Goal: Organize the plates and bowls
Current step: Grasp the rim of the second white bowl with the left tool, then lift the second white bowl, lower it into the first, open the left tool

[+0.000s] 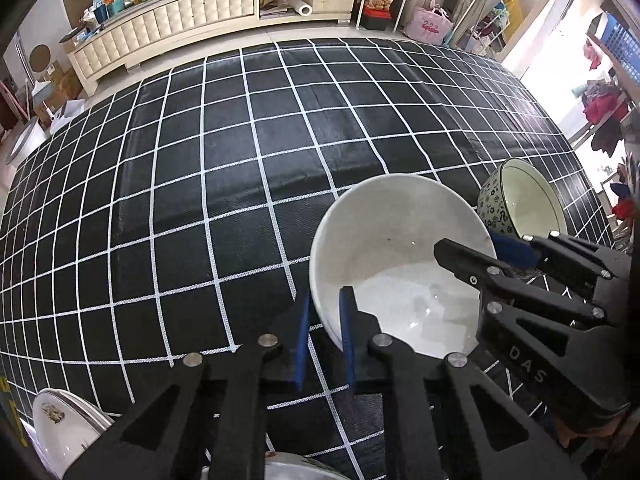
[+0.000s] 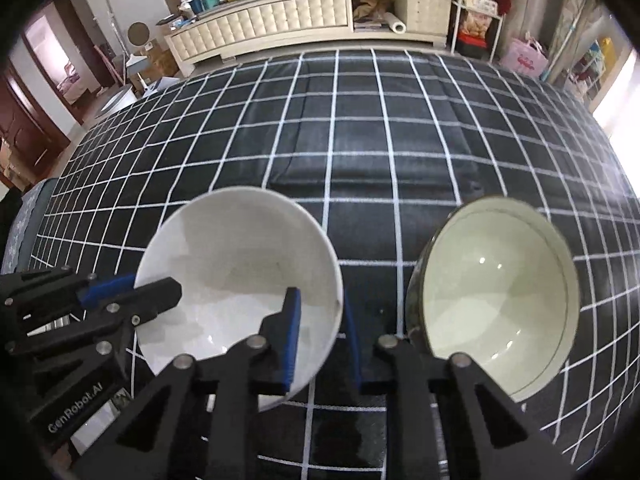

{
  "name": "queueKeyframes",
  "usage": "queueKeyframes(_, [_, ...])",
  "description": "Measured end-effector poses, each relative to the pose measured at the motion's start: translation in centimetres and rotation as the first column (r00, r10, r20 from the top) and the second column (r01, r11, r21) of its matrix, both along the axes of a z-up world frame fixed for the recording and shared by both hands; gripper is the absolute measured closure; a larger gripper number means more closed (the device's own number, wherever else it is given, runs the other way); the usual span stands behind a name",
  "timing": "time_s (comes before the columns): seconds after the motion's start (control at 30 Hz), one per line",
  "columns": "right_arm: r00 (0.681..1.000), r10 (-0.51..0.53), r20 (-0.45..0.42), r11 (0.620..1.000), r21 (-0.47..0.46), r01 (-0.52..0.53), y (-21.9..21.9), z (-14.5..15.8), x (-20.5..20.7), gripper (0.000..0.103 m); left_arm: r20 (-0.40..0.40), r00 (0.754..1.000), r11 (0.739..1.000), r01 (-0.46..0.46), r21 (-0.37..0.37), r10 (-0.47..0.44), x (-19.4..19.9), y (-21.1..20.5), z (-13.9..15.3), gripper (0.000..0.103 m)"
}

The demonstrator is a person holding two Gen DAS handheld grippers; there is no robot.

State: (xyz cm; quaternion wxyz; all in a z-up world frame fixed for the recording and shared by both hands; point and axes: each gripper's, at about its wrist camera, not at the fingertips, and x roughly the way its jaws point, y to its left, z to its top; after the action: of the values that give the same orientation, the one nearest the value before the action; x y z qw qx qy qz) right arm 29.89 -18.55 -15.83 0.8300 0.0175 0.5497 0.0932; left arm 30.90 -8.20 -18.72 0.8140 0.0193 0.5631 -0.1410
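A plain white bowl [image 1: 396, 248] sits tilted over the black checked cloth [image 1: 224, 152]. My left gripper [image 1: 325, 340] straddles its near-left rim, one blue pad inside and one outside, closed on the rim. My right gripper [image 2: 322, 340] straddles the bowl's right rim [image 2: 240, 256] the same way; it also shows in the left wrist view [image 1: 504, 248]. A patterned bowl with a pale green inside [image 2: 496, 292] stands just right of the right gripper, also visible in the left wrist view [image 1: 520, 196].
A white plate with a small print [image 1: 60, 428] lies at the near-left table corner, and another dish edge [image 1: 296, 468] shows below the left gripper. A long cream cabinet [image 2: 304, 16] stands beyond the table's far edge.
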Motion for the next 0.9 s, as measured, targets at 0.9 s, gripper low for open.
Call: queueKeyframes(0.9, [0.992,-0.004,0.126,1.0,0.019,0.002,3.7,8.2,-4.5,0.086,0.076,0.994,0.997,-0.076,-0.013,0.077,-3.7,2.2,5.9,0.092])
